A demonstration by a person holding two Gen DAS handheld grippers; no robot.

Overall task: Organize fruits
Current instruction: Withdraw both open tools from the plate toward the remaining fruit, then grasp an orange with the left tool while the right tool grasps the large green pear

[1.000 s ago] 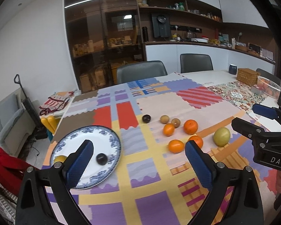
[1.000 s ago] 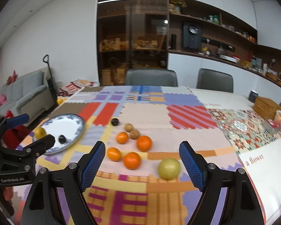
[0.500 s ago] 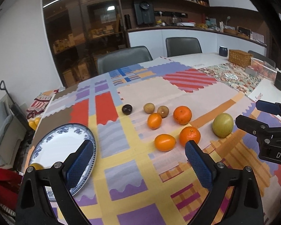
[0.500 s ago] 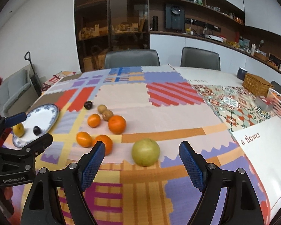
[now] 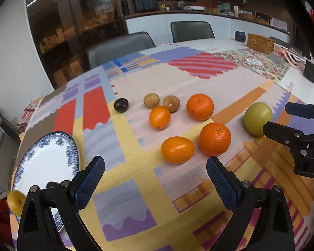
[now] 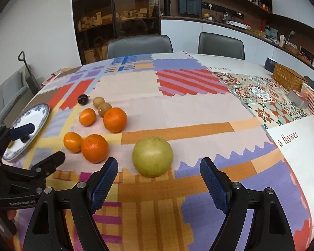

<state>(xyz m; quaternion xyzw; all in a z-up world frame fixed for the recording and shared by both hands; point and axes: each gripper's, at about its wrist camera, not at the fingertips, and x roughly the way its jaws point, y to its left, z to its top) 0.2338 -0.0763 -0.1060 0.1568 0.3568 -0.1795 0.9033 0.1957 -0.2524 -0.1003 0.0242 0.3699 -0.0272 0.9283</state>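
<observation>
Green pomelo (image 6: 152, 156) | dead ahead of right gripper (image 6: 158, 174), just beyond spread empty jaws | left gripper (image 5: 155, 175) likewise spread, farther

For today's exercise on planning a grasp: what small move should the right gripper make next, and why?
Probably ease the open right gripper forward and down around the large round yellow-green fruit, which lies just ahead, centred between its fingers, not yet enclosed.

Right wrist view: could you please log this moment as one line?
right gripper: open, empty | green fruit: on tablecloth, ahead of gripper | left gripper: open, empty | plate: two fruits
</observation>
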